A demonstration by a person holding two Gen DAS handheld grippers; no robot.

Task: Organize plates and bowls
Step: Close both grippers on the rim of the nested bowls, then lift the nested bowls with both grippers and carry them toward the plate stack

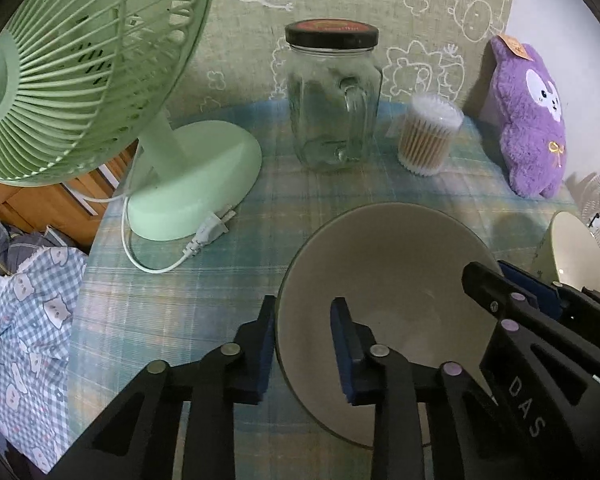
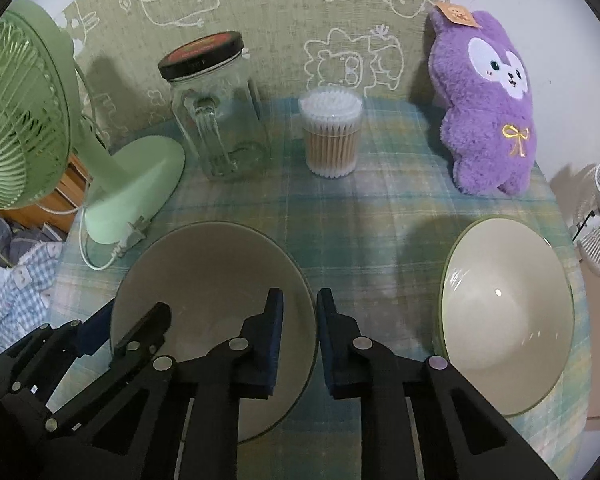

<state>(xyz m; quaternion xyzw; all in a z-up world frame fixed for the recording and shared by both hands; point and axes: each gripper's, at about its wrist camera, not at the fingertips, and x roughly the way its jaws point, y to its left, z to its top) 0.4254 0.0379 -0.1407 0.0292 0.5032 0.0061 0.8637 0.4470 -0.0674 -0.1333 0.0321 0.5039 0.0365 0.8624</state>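
Note:
A cream bowl point(image 1: 396, 280) with a green outside stands on the checked tablecloth. My left gripper point(image 1: 306, 344) straddles its left rim, one finger outside and one inside, with a gap to the rim, so it is open. My right gripper point(image 2: 300, 336) straddles the same bowl's point(image 2: 204, 280) right rim and is also open. The right gripper also shows in the left wrist view point(image 1: 496, 280) at the bowl's right side. A second cream bowl point(image 2: 504, 316) stands to the right, apart from both grippers; its edge shows in the left wrist view point(image 1: 572, 256).
A green desk fan point(image 1: 80, 64) stands at the back left, its plug and cord point(image 1: 204, 236) lying near the bowl. A lidded glass jar point(image 1: 332, 96), a tub of cotton swabs point(image 2: 332, 136) and a purple plush toy point(image 2: 488, 104) line the back. The table edge point(image 1: 84, 248) drops off left.

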